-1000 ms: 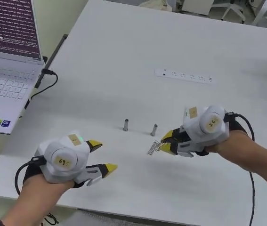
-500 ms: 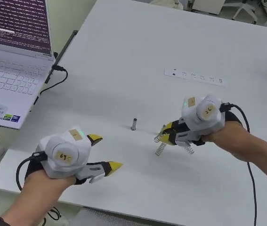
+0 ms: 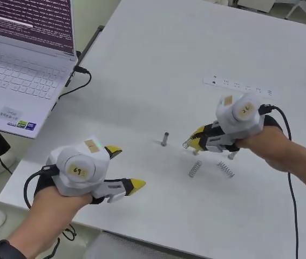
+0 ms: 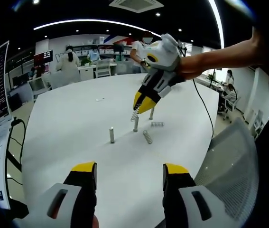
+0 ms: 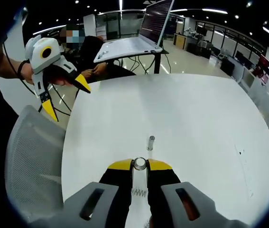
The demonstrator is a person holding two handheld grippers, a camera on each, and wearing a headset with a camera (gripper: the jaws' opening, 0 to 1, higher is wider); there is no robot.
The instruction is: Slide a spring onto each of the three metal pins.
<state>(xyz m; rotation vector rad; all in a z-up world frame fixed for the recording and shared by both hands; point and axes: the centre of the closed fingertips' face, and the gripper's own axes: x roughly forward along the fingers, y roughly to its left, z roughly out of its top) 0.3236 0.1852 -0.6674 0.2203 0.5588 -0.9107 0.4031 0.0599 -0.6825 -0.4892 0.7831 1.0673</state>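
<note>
My right gripper (image 3: 195, 141) is shut on a small coil spring (image 3: 187, 143), seen end-on as a ring (image 5: 139, 164) between its yellow tips (image 5: 139, 167). It holds the spring (image 4: 134, 114) just over the middle metal pin (image 4: 135, 124). A bare pin (image 3: 165, 138) stands to the left, another pin (image 3: 231, 155) to the right. Two loose springs (image 3: 195, 168) (image 3: 226, 169) lie on the white table (image 3: 142, 65) in front of the pins. My left gripper (image 3: 124, 168) hovers open and empty at the near left edge, its jaws (image 4: 129, 171) wide apart.
An open laptop (image 3: 23, 54) sits at the far left with a black cable (image 3: 82, 75) beside it. A white power strip (image 3: 242, 86) lies behind the pins. The table's front edge runs just below my left gripper. An office chair back (image 5: 34, 156) stands close by.
My right gripper carried the spring away from the table front and up over the middle pin. The left gripper kept its place and stayed open. The head camera shifted.
</note>
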